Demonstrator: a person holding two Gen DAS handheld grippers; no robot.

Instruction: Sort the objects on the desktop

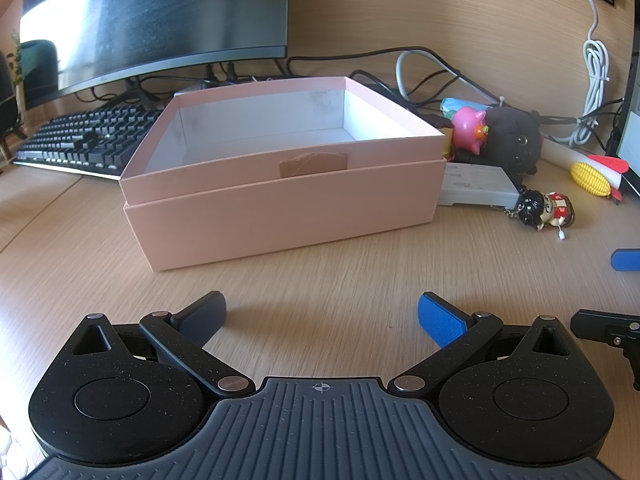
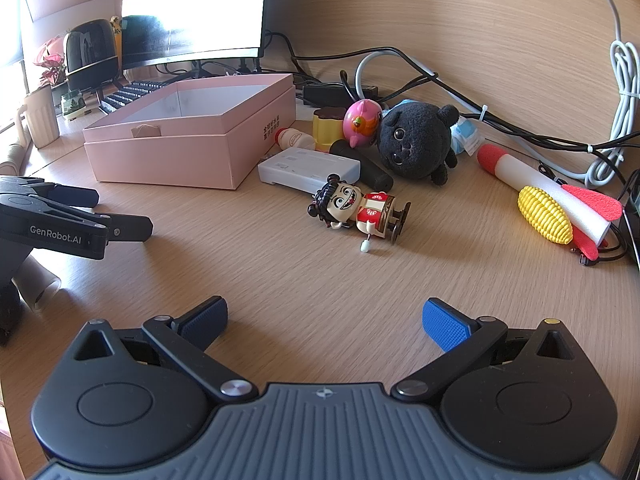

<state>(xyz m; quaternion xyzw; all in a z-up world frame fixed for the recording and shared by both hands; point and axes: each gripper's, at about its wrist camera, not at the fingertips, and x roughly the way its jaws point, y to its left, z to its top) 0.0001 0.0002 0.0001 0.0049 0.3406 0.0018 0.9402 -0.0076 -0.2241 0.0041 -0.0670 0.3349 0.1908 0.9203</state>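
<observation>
An empty pink box (image 1: 280, 208) (image 2: 168, 156) stands on the wooden desk. To its right lie a black plush (image 2: 412, 144) (image 1: 512, 136), a pink pig toy (image 2: 360, 120) (image 1: 468, 124), a wind-up doll (image 2: 356, 208) (image 1: 544, 210), a grey flat case (image 2: 308, 168) (image 1: 476, 186), a yellow corn toy (image 2: 544, 214) (image 1: 590, 180) and a foam rocket (image 2: 540, 184). My left gripper (image 1: 322, 318) hovers open in front of the box, nothing between its fingers. My right gripper (image 2: 324, 322) is open over bare desk, short of the doll.
A monitor (image 1: 156, 20) and black keyboard (image 1: 84, 140) sit behind the box on the left. Cables (image 2: 500, 128) run along the back wall. A mug (image 2: 38, 120), speaker (image 2: 90, 52) and plant stand far left. My left gripper's body (image 2: 60, 216) shows at the left edge.
</observation>
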